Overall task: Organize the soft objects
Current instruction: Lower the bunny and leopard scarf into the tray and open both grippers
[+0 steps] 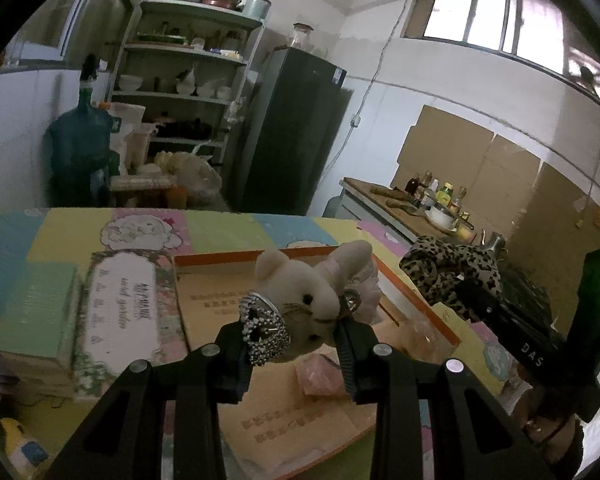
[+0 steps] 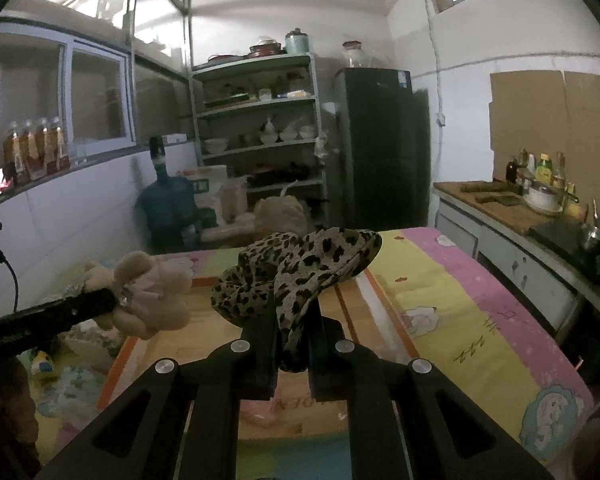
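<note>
Over the shallow orange-rimmed cardboard box lying on the pastel cartoon-print cover, both claws are up in the air with something soft in each.

The left gripper has its jaws partly closed around a cream plush rabbit, pinching it at the muzzle so the head and ears stand above the fingers. A glittery heart-shaped ornament hangs against the toy on the left finger's side. The rabbit is held above the box, clear of its floor.

The right gripper has its jaws drawn close together on a leopard-print cloth, which bunches up above the fingertips and trails down between them. From the left wrist view the same cloth sits to the right of the rabbit, above the box's right rim.

Inside the box, beneath the rabbit, lies something pale pink; I cannot tell what it is. Left of the box sits a flowery lettered carton. Beyond the box stand a dark refrigerator, a metal shelf rack of dishes and a blue water jug.
</note>
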Demonstrator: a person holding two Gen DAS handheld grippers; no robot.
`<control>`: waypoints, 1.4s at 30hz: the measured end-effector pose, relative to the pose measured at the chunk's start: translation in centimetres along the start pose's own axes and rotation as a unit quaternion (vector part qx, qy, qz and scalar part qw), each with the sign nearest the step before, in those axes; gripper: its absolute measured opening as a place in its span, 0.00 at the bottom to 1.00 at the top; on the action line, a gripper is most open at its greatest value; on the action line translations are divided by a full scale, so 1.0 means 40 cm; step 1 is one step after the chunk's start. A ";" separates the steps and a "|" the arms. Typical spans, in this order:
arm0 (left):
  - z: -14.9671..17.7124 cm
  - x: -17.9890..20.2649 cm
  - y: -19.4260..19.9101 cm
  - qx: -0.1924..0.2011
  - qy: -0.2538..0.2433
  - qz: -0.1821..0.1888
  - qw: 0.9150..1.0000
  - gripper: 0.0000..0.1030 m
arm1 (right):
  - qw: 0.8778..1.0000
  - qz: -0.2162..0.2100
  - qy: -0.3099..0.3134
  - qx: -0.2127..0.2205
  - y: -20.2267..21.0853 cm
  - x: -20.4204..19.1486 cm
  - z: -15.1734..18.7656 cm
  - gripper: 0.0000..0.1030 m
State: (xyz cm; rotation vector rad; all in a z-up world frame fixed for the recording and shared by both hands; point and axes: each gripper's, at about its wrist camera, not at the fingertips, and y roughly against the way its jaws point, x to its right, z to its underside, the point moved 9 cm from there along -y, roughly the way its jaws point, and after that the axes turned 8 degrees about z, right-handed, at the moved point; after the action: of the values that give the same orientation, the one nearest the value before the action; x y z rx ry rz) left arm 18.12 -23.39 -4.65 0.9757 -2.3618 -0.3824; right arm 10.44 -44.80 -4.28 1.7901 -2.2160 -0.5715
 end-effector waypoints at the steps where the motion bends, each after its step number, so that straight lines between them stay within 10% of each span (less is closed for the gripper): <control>1: -0.001 0.002 -0.012 -0.003 0.003 -0.001 1.000 0.35 | 1.000 0.000 -0.001 -0.001 -0.006 0.007 0.000 0.10; 42: 0.082 -0.046 -0.246 -0.101 0.085 -0.053 0.990 0.36 | 0.990 -0.046 0.005 -0.130 -0.233 0.034 0.117 0.13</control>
State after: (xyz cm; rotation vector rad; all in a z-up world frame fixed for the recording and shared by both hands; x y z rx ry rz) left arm 22.78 -28.78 -12.42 0.9986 -2.0791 -0.5459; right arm 16.39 -47.03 -12.63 1.7593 -1.9548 -0.8256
